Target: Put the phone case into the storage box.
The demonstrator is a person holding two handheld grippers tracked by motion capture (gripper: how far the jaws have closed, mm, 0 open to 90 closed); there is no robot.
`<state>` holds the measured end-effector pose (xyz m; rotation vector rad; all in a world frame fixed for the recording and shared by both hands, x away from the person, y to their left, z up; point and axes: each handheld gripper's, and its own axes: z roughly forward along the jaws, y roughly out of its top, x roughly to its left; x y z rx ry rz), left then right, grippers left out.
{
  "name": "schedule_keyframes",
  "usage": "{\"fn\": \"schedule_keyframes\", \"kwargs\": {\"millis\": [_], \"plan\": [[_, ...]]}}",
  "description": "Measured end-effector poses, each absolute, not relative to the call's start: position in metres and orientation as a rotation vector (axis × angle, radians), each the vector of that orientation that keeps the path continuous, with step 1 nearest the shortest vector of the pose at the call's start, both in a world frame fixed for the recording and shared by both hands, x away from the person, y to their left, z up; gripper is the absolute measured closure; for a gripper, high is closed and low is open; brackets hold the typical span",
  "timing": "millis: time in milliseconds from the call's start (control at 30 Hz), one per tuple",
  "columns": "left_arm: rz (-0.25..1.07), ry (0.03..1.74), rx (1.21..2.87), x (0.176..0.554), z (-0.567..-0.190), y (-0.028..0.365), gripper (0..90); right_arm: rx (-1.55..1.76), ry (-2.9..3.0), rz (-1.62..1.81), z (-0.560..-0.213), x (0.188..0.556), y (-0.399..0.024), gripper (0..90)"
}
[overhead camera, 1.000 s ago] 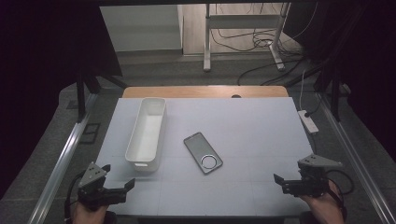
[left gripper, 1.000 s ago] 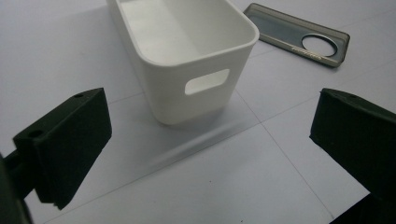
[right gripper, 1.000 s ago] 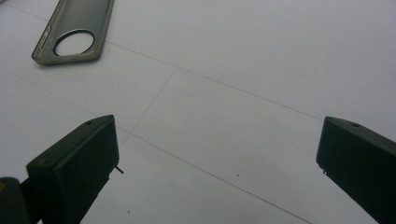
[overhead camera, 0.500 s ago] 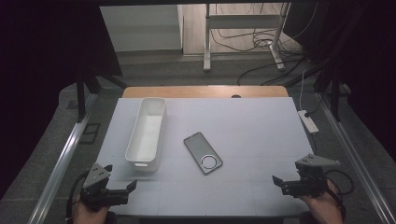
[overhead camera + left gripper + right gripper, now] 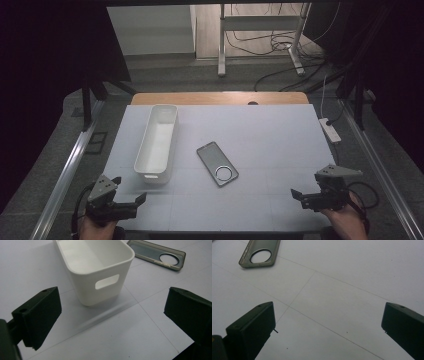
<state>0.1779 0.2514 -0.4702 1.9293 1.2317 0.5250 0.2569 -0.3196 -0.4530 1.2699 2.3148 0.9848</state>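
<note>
High view: the left gripper (image 5: 136, 201) has edged inward toward the white bin (image 5: 157, 141) over the past second; both it and the right gripper (image 5: 298, 195) gape wide, empty, with the phone case (image 5: 217, 163) untouched mid-table, suggesting work is barely beginning.

Each hand-held black two-jaw gripper, left (image 5: 131, 204) and right (image 5: 300, 196), has blocky matte jaws with small screw holes, a grey three-cornered top plate and a trailing black cable.
</note>
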Motion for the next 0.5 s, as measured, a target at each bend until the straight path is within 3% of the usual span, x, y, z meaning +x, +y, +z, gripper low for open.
{"fn": "schedule_keyframes", "kwargs": {"millis": [500], "plan": [[0.517, 1.213, 1.951, 0.179, -0.4707, 0.25, 2.4, 1.209, 2.339, 1.036, -0.452, 0.2664, -0.3106, 0.0]]}}
